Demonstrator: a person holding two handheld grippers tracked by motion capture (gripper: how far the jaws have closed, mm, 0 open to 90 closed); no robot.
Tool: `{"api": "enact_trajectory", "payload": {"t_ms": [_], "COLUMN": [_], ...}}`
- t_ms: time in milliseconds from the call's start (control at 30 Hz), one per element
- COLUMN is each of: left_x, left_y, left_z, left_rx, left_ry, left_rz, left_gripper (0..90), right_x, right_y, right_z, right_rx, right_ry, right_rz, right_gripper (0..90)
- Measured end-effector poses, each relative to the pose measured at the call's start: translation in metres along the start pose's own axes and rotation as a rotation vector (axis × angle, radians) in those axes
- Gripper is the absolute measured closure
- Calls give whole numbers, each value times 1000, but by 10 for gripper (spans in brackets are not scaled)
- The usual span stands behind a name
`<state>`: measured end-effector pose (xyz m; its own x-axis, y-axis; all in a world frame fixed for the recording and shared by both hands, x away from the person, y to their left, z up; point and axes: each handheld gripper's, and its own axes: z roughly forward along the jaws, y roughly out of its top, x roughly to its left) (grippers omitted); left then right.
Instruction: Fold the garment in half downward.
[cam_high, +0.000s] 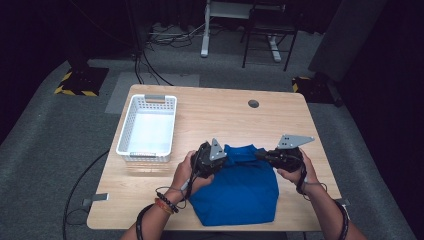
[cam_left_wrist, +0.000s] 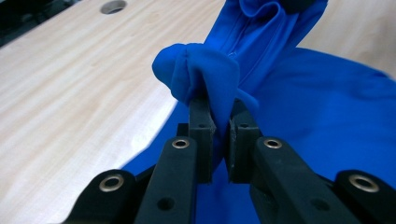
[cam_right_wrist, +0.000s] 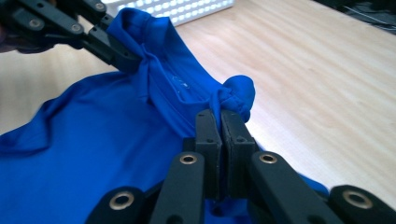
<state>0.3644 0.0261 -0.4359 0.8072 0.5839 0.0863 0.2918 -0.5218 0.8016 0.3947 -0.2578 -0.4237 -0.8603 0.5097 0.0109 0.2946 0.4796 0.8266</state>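
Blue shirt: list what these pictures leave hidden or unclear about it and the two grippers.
- Blue shirt: its front and any print, folded under in the high view.
- Left gripper: how much cloth it pinches, since bunched fabric covers the jaw tips in the left gripper view.
- Right gripper: its jaw tips, buried in the shirt's far edge in the right gripper view.
- White basket: its floor is washed out by glare in the high view.

Left tool (cam_left_wrist: 219, 109) pinching blue shirt (cam_left_wrist: 322, 121)

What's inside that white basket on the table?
The white basket looks empty; its pale floor shows. The near wall hides a strip inside. The blue shirt lies beside it, pinched by both grippers.
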Motion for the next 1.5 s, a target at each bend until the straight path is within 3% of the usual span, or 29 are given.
{"api": "enact_trajectory", "payload": {"t_ms": [167,333,433,567,633,700,933,1000,1267,1333,1500], "left_x": [-20,-29,-34,-39,-44,-46,-48,-46,-41,-36,-26], "left_y": [-17,-34,-43,-53,-60,-64,-79,-80,-71,-64,-54], "left_z": [-6,-9,-9,-7,-5,-4,-1,-1,9,16,25], "left_rx": [17,28,49,78,110,129,172,164,181,195,230], "left_ry": [-29,-50,-54,-72,-74,-78,-71,-70,-66,-64,-46], "left_rz": [29,24,37,36,57,59,47,29,42,64,88], "left_gripper": [814,816,820,788,783,765,740,734,720,719,715], "right_x": [18,29,38,43,47,51,58,59,55,52,41], "right_y": [-11,-24,-34,-42,-48,-56,-77,-83,-86,-84,-80], "right_z": [-7,-8,-7,-8,-8,-6,-2,2,4,6,12], "right_rx": [18,56,99,116,135,161,213,235,225,229,235], "right_ry": [21,59,43,42,42,30,30,18,-8,-53,-99], "right_rz": [-31,-37,-81,-102,-106,-134,-125,-133,-104,-114,-103], "right_gripper": [869,869,868,868,863,854,808,809,816,817,817]}}
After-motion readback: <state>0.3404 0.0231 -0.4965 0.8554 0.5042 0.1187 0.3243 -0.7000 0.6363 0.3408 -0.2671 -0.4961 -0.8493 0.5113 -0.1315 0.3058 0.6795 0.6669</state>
